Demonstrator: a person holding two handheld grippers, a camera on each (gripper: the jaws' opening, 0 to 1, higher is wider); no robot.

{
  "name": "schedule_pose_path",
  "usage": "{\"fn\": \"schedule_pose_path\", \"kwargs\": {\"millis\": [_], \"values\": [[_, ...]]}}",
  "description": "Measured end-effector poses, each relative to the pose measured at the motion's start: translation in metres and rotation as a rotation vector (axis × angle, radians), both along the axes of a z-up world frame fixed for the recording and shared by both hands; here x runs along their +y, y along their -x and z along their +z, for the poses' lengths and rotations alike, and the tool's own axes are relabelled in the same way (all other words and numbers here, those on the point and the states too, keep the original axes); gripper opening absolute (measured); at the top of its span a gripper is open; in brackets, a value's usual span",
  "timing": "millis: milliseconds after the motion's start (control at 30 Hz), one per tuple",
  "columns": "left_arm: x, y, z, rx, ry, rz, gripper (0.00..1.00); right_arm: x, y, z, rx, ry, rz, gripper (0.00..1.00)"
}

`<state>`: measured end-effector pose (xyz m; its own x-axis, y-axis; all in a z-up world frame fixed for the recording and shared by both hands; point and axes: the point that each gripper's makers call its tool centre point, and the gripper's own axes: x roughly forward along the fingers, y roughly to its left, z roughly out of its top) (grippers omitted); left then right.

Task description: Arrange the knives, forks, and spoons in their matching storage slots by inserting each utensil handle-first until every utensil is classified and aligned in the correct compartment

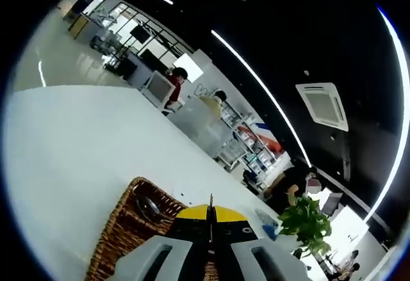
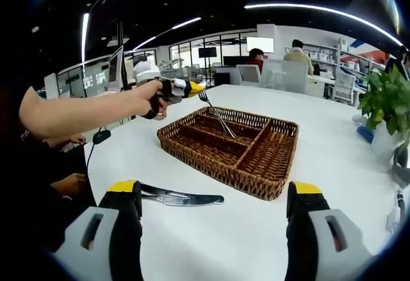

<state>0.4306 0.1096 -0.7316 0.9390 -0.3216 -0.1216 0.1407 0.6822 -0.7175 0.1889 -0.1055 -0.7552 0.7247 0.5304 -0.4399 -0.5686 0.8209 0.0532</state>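
In the right gripper view, the right gripper [image 2: 214,220] is seen at the bottom with jaws spread wide, nothing between them. A knife [image 2: 179,198] lies on the white table [image 2: 333,146] just past the left jaw. Beyond it, at centre, sits the wicker tray [image 2: 256,166]. Over its upper-left corner, a fork [image 2: 214,111] is pinched by the left gripper [image 2: 192,90], held in a hand [image 2: 148,98]. A potted plant [image 2: 384,102] stands at right.
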Motion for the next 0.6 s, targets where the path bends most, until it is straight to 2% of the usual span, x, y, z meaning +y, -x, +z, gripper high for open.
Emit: {"fn": "schedule_pose_path", "kwargs": {"millis": [133, 367, 500, 600], "values": [[0.007, -0.005, -0.005, 0.002, 0.013, 0.043, 0.00, 0.000, 0.000, -0.004, 0.010, 0.001, 0.001, 0.96], [0.015, -0.010, -0.012, -0.002, -0.017, 0.133, 0.00, 0.000, 0.000, -0.006, 0.017, 0.003, 0.007, 0.96], [0.016, -0.011, -0.019, -0.002, -0.052, 0.159, 0.00, 0.000, 0.000, -0.008, 0.022, 0.004, 0.010, 0.95], [0.017, -0.012, -0.024, 0.001, -0.052, 0.169, 0.00, 0.000, 0.000, -0.009, 0.025, 0.006, 0.011, 0.95]]}}
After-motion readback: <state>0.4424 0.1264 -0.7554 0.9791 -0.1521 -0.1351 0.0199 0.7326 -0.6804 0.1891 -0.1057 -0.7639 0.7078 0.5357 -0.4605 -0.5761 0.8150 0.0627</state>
